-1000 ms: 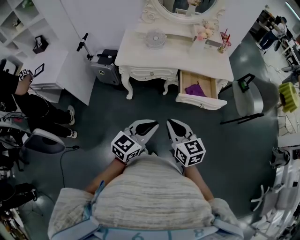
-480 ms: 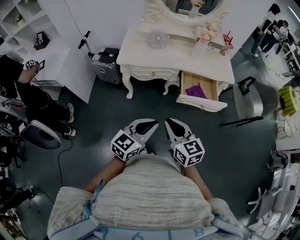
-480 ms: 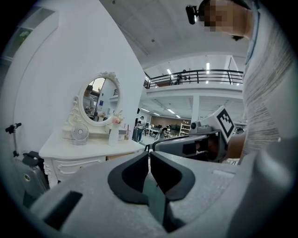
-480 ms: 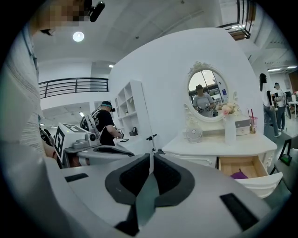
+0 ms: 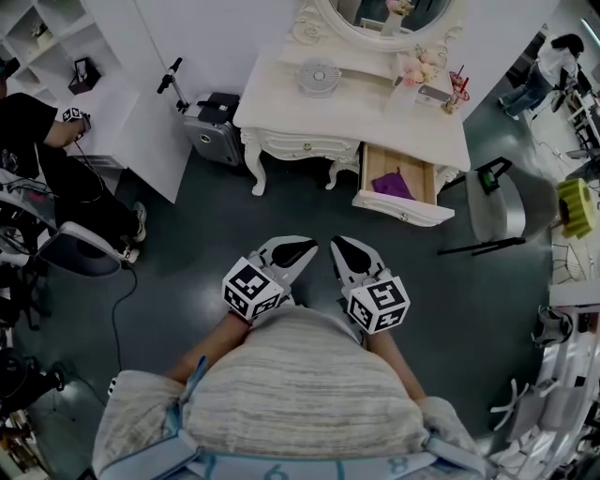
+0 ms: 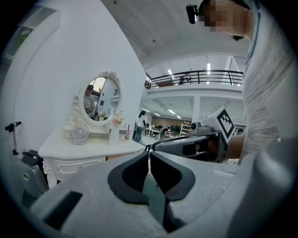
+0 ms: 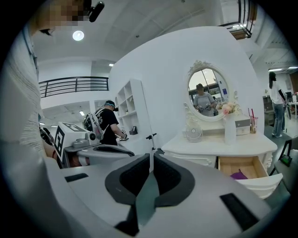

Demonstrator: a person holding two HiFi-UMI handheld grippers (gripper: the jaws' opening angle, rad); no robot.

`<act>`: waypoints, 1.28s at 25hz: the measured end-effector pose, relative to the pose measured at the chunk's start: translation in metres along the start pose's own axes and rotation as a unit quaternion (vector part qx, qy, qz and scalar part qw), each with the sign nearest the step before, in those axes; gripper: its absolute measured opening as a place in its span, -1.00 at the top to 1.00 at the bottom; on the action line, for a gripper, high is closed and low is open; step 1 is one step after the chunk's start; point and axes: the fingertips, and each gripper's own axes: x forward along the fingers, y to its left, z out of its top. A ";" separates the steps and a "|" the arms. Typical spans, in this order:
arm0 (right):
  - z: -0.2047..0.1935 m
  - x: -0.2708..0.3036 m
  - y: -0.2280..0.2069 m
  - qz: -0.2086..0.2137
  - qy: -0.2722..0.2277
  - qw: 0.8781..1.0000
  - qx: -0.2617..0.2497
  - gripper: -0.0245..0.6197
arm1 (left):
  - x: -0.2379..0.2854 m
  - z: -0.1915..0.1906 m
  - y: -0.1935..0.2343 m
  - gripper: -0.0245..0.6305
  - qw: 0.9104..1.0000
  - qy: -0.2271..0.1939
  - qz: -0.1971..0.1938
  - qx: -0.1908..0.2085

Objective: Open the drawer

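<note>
The white dressing table (image 5: pixel 356 112) stands ahead of me across the dark floor. Its right-hand drawer (image 5: pixel 403 204) is pulled out, with a purple cloth (image 5: pixel 394 181) lying inside; the same drawer (image 7: pixel 242 168) shows in the right gripper view. The left-hand drawer (image 5: pixel 302 147) is closed. I hold both grippers close to my body, well short of the table. My left gripper (image 5: pixel 298 251) (image 6: pixel 149 155) is shut with nothing between its pads. Beside it my right gripper (image 5: pixel 345 251) (image 7: pixel 152 155) is also shut and empty.
A small fan (image 5: pixel 319 77), a vase and an oval mirror (image 5: pixel 384 14) are on the table. A grey suitcase (image 5: pixel 211 131) stands to its left, a round chair (image 5: pixel 502 202) to its right. A person in black (image 5: pixel 56 178) and an office chair (image 5: pixel 80 253) are at far left.
Both grippers have stayed where they were, shut. The person in black at the left has shifted, and someone at the back right has walked on.
</note>
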 end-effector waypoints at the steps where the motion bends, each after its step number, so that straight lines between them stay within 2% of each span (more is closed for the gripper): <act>1: 0.000 0.001 0.000 0.000 0.001 1.000 0.000 0.89 | 0.000 -0.001 0.000 0.85 1.000 0.001 0.000 0.000; 10: 0.008 0.026 -0.011 0.000 0.006 1.000 0.000 0.89 | 0.003 0.003 0.032 0.85 1.000 0.005 0.007 -0.005; 32: 0.045 0.161 -0.044 -0.017 0.025 0.999 0.017 0.89 | 0.022 0.037 0.174 0.85 1.000 0.010 -0.019 -0.013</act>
